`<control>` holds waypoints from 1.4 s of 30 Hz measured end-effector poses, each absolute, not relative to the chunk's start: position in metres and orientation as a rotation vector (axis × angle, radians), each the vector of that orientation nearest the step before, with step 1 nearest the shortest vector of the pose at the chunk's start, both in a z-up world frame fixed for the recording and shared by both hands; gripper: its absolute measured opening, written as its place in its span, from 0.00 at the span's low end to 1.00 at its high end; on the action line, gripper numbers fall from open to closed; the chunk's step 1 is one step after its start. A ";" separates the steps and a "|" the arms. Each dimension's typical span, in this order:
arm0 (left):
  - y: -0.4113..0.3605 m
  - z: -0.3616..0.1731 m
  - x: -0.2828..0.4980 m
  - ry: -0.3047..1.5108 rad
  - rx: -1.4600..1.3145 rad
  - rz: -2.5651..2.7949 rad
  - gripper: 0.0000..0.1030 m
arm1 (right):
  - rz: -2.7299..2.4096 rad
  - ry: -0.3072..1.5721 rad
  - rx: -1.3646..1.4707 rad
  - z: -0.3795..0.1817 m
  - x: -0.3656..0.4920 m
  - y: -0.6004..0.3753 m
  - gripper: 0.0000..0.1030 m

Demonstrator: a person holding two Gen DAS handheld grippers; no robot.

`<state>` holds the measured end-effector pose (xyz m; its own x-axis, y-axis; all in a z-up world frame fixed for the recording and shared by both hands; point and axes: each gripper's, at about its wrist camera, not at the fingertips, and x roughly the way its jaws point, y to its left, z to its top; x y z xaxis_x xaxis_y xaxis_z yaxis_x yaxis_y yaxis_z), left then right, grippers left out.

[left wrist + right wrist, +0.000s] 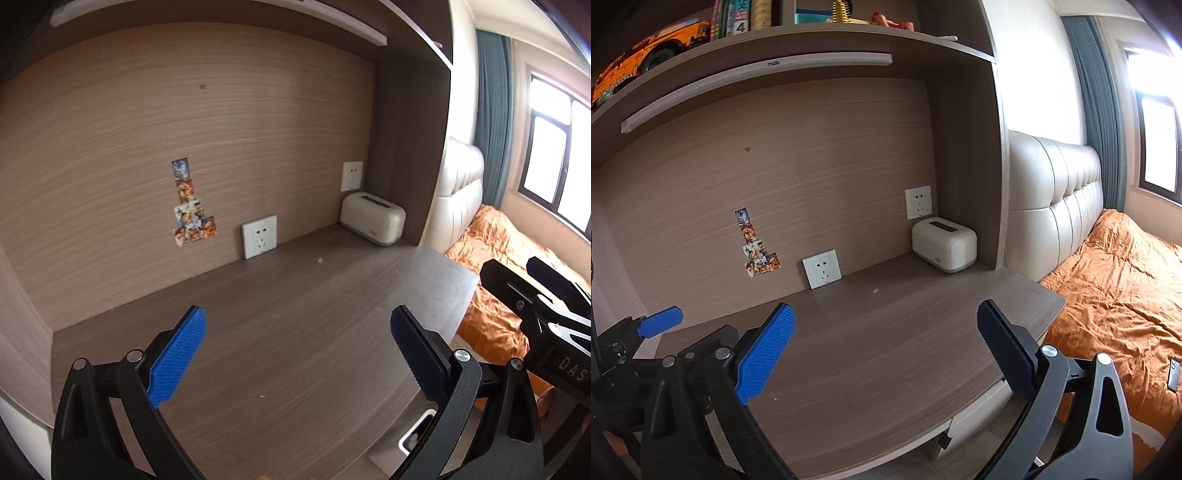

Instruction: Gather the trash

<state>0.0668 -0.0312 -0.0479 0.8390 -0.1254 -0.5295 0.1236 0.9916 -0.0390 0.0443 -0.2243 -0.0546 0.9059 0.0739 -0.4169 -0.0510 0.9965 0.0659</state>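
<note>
- Nearest us, our left gripper (297,354) and right gripper (884,352) both hang over the desk with their ribbed blue rubber pads spread wide and nothing between them.
- The dark brown wood-grain laminate desk top (886,354) is smooth, flat and almost bare, so a small piece will want a low, level pinch with the pad tips close to the surface.
- The only trash we can make out is a tiny pale crumb (875,291) towards the back of the desk, well apart from both grippers; we cannot tell what it is made of.
- We judge the right gripper better placed to reach it, closing slowly so it is not flicked away.
- Beyond the desk edge, a white-rimmed bin (417,432) stands on the floor below.
- Farthest, a cream rounded plastic box with a slot (943,243) sits in the back corner.
</note>
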 end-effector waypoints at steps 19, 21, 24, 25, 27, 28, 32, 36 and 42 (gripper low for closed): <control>0.048 -0.040 0.086 0.520 0.018 -0.095 0.95 | 0.075 0.405 0.033 -0.052 0.072 -0.136 0.96; 0.049 -0.039 0.089 0.517 0.020 -0.102 0.95 | 0.073 0.403 0.033 -0.052 0.074 -0.133 0.96; 0.049 -0.040 0.095 0.517 0.024 -0.114 0.95 | 0.063 0.396 0.032 -0.051 0.075 -0.132 0.96; 0.048 -0.039 0.096 0.517 0.025 -0.117 0.95 | 0.059 0.396 0.034 -0.051 0.076 -0.131 0.96; 0.047 -0.039 0.099 0.517 0.030 -0.125 0.95 | 0.052 0.396 0.040 -0.052 0.077 -0.132 0.96; 0.046 -0.039 0.100 0.517 0.033 -0.130 0.95 | 0.048 0.396 0.044 -0.052 0.078 -0.132 0.96; 0.043 -0.039 0.106 0.519 0.041 -0.147 0.95 | 0.030 0.396 0.053 -0.053 0.081 -0.134 0.96; 0.040 -0.039 0.111 0.521 0.046 -0.167 0.95 | 0.010 0.398 0.064 -0.054 0.084 -0.135 0.96; 0.034 -0.039 0.118 0.523 0.061 -0.194 0.95 | -0.019 0.403 0.069 -0.055 0.089 -0.135 0.96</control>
<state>0.1184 0.0342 -0.0394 0.8486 -0.1684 -0.5015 0.1993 0.9799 0.0082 0.0894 -0.1351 -0.0555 0.9197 -0.0049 -0.3927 0.0323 0.9975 0.0631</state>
